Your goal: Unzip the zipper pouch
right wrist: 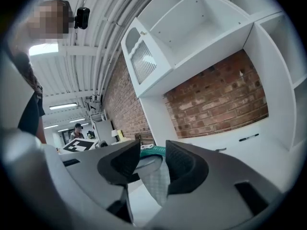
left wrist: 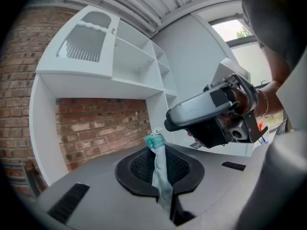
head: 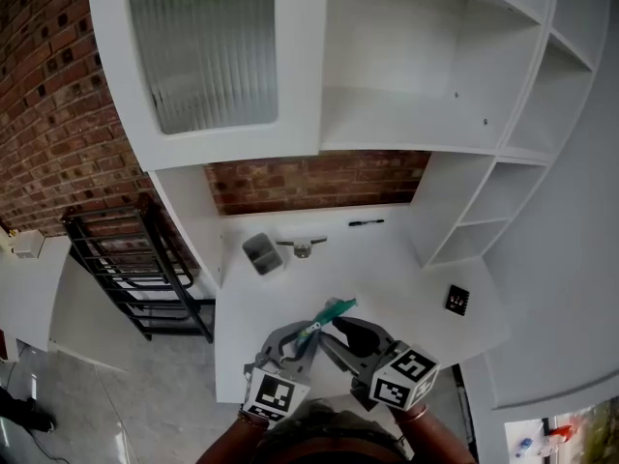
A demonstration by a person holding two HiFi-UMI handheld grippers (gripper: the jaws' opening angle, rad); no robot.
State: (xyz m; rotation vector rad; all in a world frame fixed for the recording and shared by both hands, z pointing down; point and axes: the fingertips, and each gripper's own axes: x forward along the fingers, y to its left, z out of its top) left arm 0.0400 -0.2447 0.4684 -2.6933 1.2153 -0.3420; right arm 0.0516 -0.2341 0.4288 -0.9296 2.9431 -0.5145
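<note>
Pinching the zipper pouch (head: 336, 308) by its edge in tight-shut left gripper (left wrist: 160, 169) jaws, gripping its body in part-closed right gripper (right wrist: 152, 164) jaws.

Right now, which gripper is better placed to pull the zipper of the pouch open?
Probably the left gripper: its jaws are shut on the thin teal edge of the zipper pouch. The right gripper clamps the wider body and can anchor it.

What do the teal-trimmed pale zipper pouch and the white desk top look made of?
Teal-trimmed pale zipper pouch: thin soft fabric, maybe coated; it folds flat and shows a fine grid weave. White desk top: smooth matte white, probably painted or laminated board; cannot tell which.
</note>
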